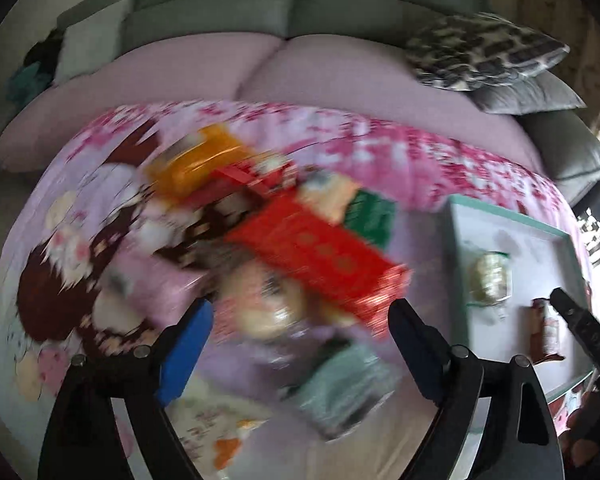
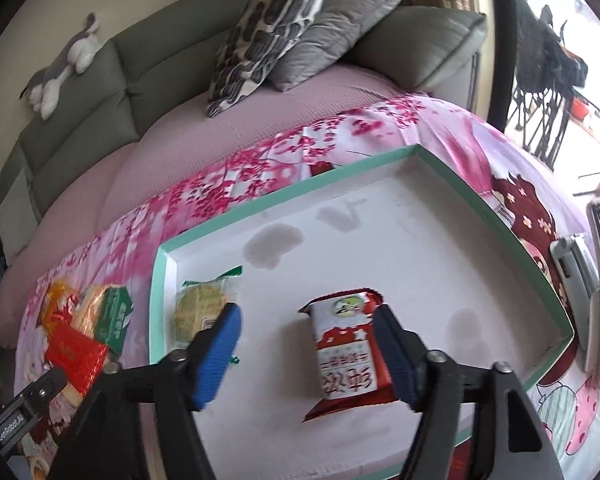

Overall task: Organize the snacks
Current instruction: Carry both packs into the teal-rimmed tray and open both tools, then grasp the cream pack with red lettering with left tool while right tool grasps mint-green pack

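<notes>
The right gripper [image 2: 308,354] is standing wide open over a white tray [image 2: 380,248], a red-and-white snack packet [image 2: 346,354] lying loose between its fingers. The left gripper [image 1: 300,344] is hovering open and empty above a blurred snack pile [image 1: 284,232].

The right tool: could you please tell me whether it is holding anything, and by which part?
Nothing is held: the right tool stands open around the red-and-white snack packet lying in the white, green-rimmed cardboard tray, its pads off the packet's sides.
</notes>
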The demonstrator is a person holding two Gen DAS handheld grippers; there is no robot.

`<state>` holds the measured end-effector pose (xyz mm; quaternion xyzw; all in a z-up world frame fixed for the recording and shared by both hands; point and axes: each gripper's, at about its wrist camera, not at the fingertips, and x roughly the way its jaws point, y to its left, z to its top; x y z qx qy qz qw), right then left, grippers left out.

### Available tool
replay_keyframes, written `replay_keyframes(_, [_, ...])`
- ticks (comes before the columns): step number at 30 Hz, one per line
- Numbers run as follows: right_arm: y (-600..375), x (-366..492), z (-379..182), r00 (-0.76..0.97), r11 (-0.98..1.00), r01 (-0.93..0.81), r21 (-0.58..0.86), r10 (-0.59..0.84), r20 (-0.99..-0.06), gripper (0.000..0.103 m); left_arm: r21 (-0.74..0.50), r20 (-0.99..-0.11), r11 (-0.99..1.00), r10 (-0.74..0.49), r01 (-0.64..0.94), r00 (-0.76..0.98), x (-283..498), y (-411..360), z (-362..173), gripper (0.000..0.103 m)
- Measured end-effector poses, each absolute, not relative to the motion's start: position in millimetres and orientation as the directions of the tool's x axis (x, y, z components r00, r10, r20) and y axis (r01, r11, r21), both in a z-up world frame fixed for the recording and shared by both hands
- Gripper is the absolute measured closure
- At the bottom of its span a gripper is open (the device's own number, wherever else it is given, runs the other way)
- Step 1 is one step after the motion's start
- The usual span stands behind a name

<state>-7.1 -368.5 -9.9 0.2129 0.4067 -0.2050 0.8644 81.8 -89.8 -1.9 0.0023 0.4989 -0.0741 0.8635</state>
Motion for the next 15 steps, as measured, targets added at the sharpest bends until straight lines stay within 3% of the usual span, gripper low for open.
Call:
replay_keyframes(5, [-353, -2, -8, 0.597, 0.848, 0.49, 0.201, -0.158, -0.787, 0.013, -0.077, -0.872, 0.997, -0.081, 0.028, 0.483, 76, -55, -12, 0.012])
replay_keyframes(7, [-346, 0, -7, 0.603, 0.858, 0.474, 0.196, -0.154, -0.782, 0.01, -0.086, -0.87, 0.996, -0.074, -0.002, 0.488, 74, -42, -13, 0.006])
replay_keyframes(9, [-340, 1, -6, 0.61, 0.867, 0.462, 0.19, -0.155, -0.777, 0.0, -0.099, -0.867, 0.995, -0.077, -0.018, 0.492, 73, -35, -13, 0.005])
replay_keyframes(15, [-324, 4, 0, 0.632, 0.888, 0.426, 0.173, -0.155, -0.76, 0.0, -0.127, -0.853, 0.991, -0.089, -0.039, 0.514, 72, -20, -8, 0.005])
